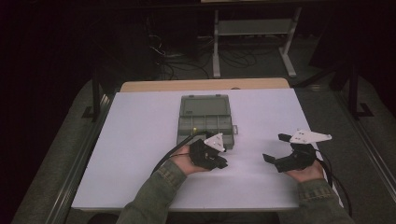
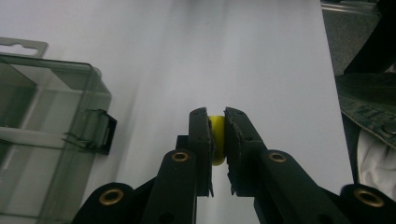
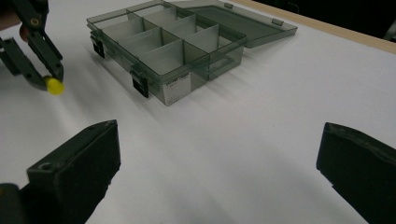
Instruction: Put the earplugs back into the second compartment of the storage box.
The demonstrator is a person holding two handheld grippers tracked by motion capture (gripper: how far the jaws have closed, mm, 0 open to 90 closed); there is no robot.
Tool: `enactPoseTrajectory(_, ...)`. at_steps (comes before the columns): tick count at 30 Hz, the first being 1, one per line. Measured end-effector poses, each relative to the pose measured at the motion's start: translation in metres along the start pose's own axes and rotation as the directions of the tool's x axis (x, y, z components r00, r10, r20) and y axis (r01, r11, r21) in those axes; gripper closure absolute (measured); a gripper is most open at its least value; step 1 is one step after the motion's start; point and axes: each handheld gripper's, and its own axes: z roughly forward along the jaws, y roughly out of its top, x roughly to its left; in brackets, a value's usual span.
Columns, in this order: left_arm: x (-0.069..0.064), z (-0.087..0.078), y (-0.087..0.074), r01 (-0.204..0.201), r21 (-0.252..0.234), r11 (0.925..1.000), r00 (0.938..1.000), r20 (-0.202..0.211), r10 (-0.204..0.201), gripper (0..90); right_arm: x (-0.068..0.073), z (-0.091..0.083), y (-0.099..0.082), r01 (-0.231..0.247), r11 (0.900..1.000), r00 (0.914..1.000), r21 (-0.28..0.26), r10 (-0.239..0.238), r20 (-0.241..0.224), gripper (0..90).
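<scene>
Now the left gripper (image 2: 217,140) pinches a small yellow piece (image 2: 216,140) between its jaw tips, pressed tight on it from both sides. From the right gripper view the same piece (image 3: 55,86) sticks out at the tips of that gripper (image 3: 46,77), clear of the white table (image 3: 261,140) and a little in front of the box (image 3: 163,51). In the high view the left gripper (image 1: 217,161) sits just before the near edge of the box (image 1: 205,119), at its right front corner.

The box is a clear grey organiser with its lid folded back flat and its rows of compartments showing bare; I see nothing inside them from here. Its latches hang on the near wall.

The right gripper (image 3: 219,172) waits with jaws spread wide, holding nothing, well to the right of the box; in the high view it (image 1: 280,151) rests low over the table.

My reading is that the pick is done and the carry is the step in hand. What comes next would be to bring the piece over the near wall, centre it above one compartment, lower it past the dividers and only then let the jaws part. Clipping the wall or a latch on the way could knock the piece loose.
</scene>
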Motion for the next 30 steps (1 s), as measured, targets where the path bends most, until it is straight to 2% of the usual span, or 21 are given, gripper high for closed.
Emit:
enactPoseTrajectory(8, 0.011, -0.021, 0.007, 0.002, -0.026, 0.9997, 0.9996, -0.029, -0.003, 81.6, 0.0, 0.0, 0.0, -0.001, 1.0, 1.0, 0.002, 0.001, 0.001, 0.0)
enactPoseTrajectory(13, 0.024, -0.035, 0.011, 0.015, -0.037, 0.9992, 0.9988, -0.045, -0.016, 81.8, 0.0, 0.0, 0.0, -0.002, 1.0, 1.0, 0.002, 0.002, 0.001, 0.0)
enactPoseTrajectory(17, 0.028, -0.04, 0.012, 0.019, -0.045, 0.9988, 0.9987, -0.046, -0.021, 81.8, 0.0, 0.0, 0.0, -0.003, 1.0, 1.0, 0.0, 0.003, 0.001, 0.0)
enactPoseTrajectory(18, 0.034, -0.046, 0.015, 0.019, -0.046, 0.9988, 0.9982, -0.056, -0.022, 81.8, 0.0, 0.0, 0.0, -0.003, 1.0, 1.0, 0.001, 0.003, 0.001, 0.0)
enactPoseTrajectory(24, 0.046, -0.056, 0.021, 0.02, -0.046, 0.9987, 0.9962, -0.084, -0.024, 81.9, 0.0, 0.0, 0.0, -0.001, 1.0, 1.0, 0.001, 0.001, 0.001, 0.0)
enactPoseTrajectory(29, 0.056, -0.062, 0.021, 0.038, -0.069, 0.9969, 0.9934, -0.106, -0.045, 82.2, 0.0, 0.0, 0.0, -0.003, 1.0, 1.0, 0.001, 0.003, 0.0, 0.0)
enactPoseTrajectory(30, 0.062, -0.064, 0.019, 0.055, -0.083, 0.995, 0.9912, -0.116, -0.064, 82.2, 0.0, 0.0, 0.0, -0.003, 1.0, 1.0, 0.001, 0.003, 0.0, 0.0)
